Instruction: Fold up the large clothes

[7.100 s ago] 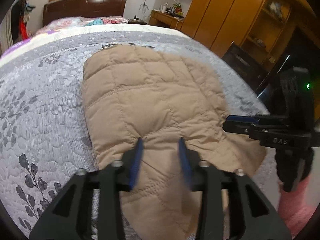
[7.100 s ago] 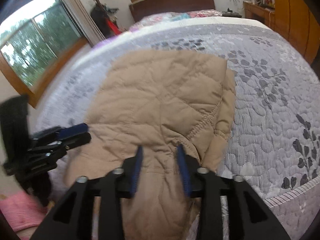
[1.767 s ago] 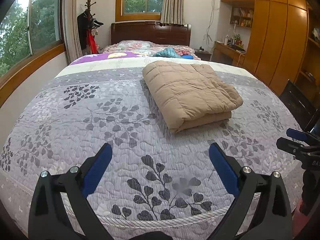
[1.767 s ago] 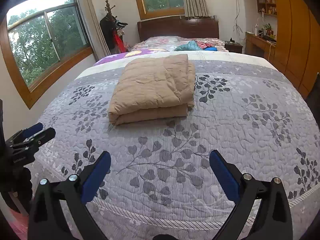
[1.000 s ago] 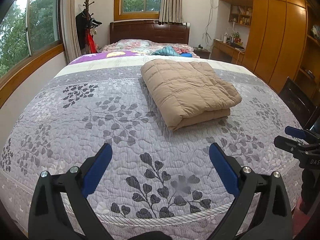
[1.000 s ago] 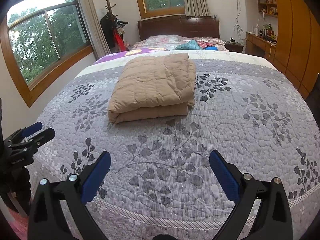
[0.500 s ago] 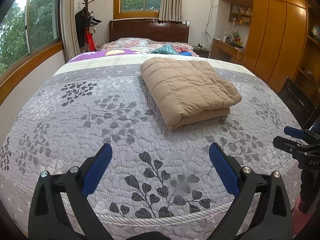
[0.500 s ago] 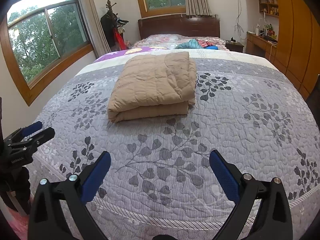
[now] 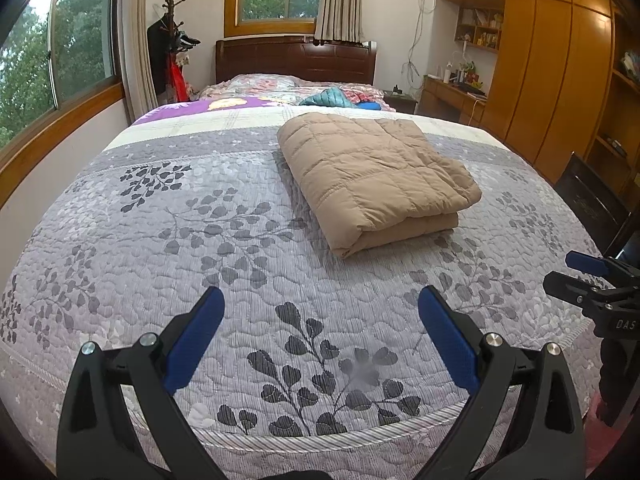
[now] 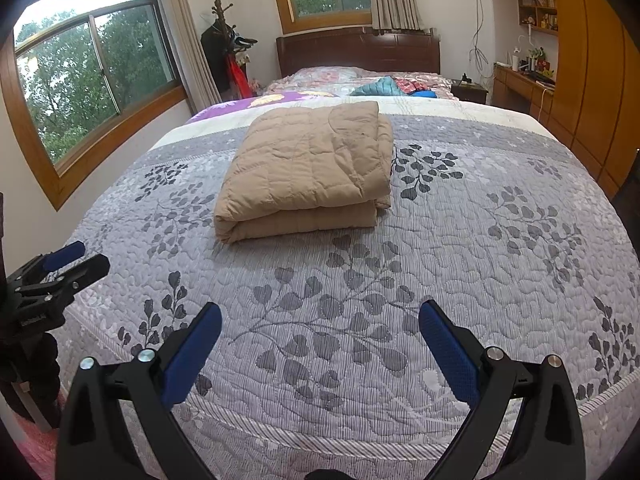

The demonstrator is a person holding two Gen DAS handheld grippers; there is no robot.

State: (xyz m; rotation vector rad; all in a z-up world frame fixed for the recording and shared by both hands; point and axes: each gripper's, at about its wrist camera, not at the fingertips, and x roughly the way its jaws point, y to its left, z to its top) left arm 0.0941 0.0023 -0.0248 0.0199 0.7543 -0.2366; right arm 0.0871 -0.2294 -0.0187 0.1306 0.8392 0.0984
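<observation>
A tan quilted jacket [image 9: 372,172] lies folded into a thick rectangle on the grey leaf-patterned bedspread [image 9: 180,240], past the middle of the bed; it also shows in the right wrist view [image 10: 308,168]. My left gripper [image 9: 320,300] is open and empty, held back over the bed's foot edge, well short of the jacket. My right gripper [image 10: 320,316] is open and empty, also back near the foot edge. Each gripper shows at the side of the other's view: the right one [image 9: 592,276] and the left one [image 10: 60,264].
A dark wooden headboard [image 9: 296,60] and loose bedding with a teal item [image 9: 328,98] lie at the far end. Windows [image 10: 88,76] and a coat stand [image 9: 172,40] are on the left. Wooden wardrobes [image 9: 560,72], a desk and a dark chair [image 9: 592,204] stand on the right.
Earlier both grippers were shut on the spread-out jacket. It now lies folded, and both grippers are open and drawn back. Over the last second the views barely shift.
</observation>
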